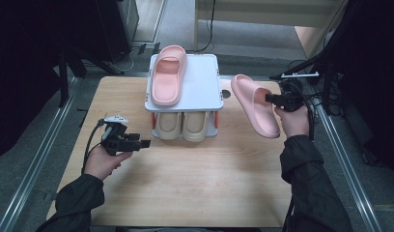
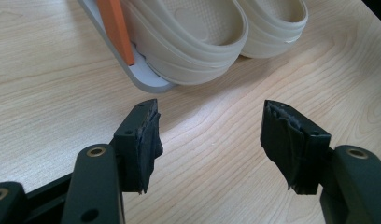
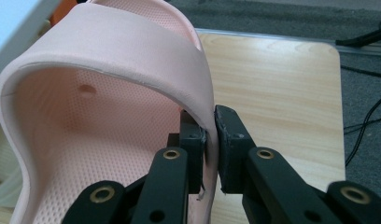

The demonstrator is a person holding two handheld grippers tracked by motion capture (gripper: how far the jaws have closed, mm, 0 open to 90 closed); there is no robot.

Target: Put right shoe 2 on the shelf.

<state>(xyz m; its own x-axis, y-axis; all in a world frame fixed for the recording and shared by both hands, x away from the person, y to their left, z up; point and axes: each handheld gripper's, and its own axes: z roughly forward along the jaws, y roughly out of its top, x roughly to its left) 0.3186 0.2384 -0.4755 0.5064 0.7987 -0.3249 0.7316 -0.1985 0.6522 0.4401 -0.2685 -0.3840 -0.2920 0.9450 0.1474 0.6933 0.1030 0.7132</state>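
**Carrying a pink slide by its strap edge: slip risk**

Holding position, left gripper: jaws wide, empty, over surface. Right gripper: jaws pinching airborne pink slide by thin strap; may twist loose, or knock its mate off rack.

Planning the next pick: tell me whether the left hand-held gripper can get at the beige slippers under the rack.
Probably yes. The left hand-held gripper is open and holds nothing, with bare table between it and the beige slippers, whose ends stick out of the rack.
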